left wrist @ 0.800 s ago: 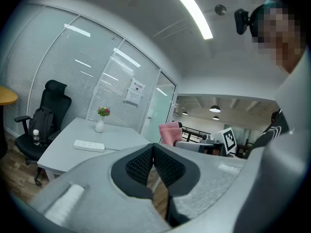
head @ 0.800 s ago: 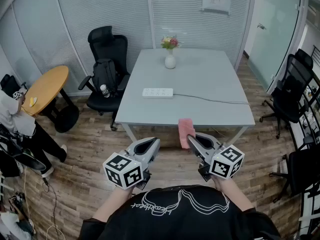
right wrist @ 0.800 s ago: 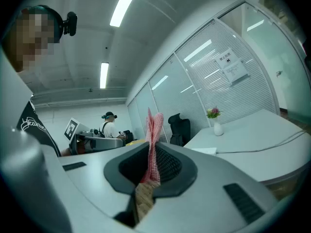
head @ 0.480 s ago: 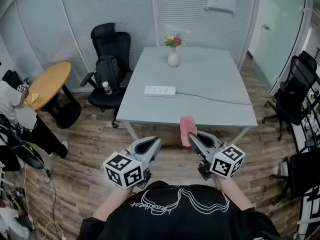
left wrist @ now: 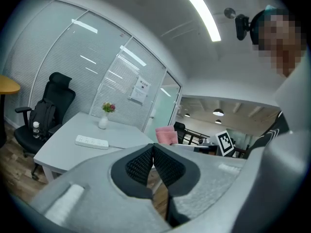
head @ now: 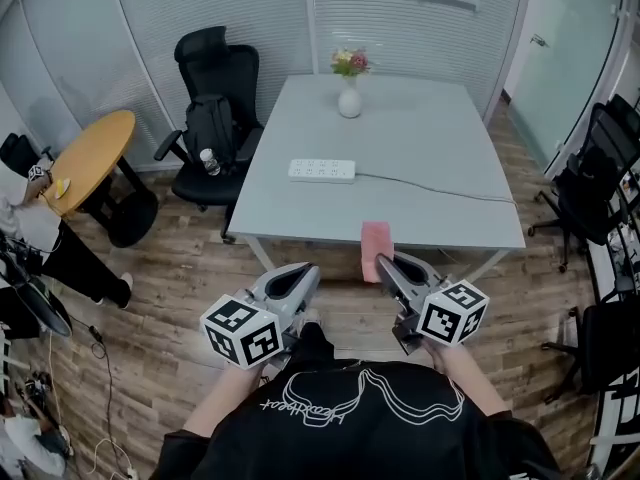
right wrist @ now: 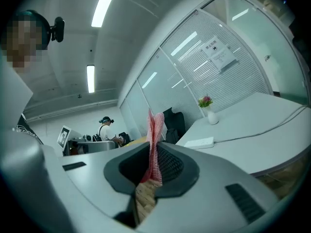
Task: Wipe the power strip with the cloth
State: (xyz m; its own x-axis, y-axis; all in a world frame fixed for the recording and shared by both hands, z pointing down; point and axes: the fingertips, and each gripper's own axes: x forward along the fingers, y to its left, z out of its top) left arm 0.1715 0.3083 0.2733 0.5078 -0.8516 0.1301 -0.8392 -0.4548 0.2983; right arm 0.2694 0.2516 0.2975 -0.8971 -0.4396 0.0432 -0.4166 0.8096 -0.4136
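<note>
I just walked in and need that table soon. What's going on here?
A person stands in front of the table with tongs in each hand. The right tongs are shut on a pink cloth, held up short of the table's near edge. The left tongs are shut and empty. The power strip lies farther along the table, with nothing touching it, so wiping has not begun.
</note>
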